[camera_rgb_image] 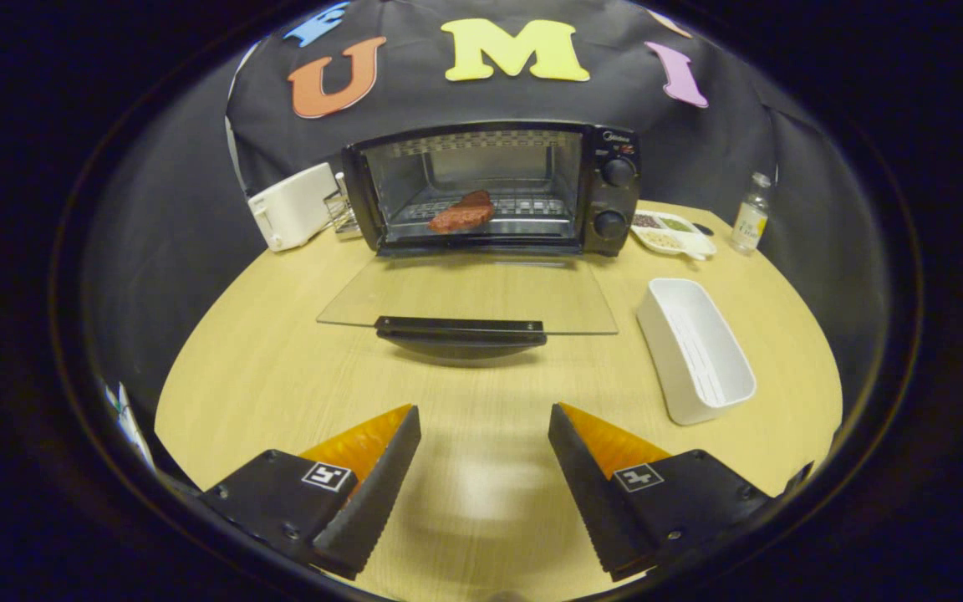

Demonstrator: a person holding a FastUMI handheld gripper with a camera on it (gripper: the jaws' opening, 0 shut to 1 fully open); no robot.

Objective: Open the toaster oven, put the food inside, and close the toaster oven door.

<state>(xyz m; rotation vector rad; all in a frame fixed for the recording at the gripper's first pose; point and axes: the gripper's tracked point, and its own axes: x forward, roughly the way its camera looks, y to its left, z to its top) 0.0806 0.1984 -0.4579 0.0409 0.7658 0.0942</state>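
Gripper view looks straight along the table (281,376) toward the toaster oven (490,188), and I hold the gripper (484,456) low over the wood, well back from the appliance; its fingers stand spread wide with nothing between them, so the tongs are open and empty. That makes sense to me, since the food, a reddish-brown piece of meat (462,213), already lies on the wire rack inside the oven cavity, toward its left side; I judge the loading step done. The glass door (465,301) hangs fully dropped, flat and nearly level with the tabletop, its dark handle (461,330) on the edge nearest my fingers and just ahead of them; that handle is the obvious thing to lift, so I keep the fingers parted and centred on it. What remains, as I read it, is swinging the door up until it closes. A white rectangular tray (695,351) sits empty to the right of the door, near enough that I would want a straight approach; a white toaster (293,209) stands left of the oven, and a divided dish of seasonings (670,234) and a small bottle (751,216) stand to its right, well clear of my path.
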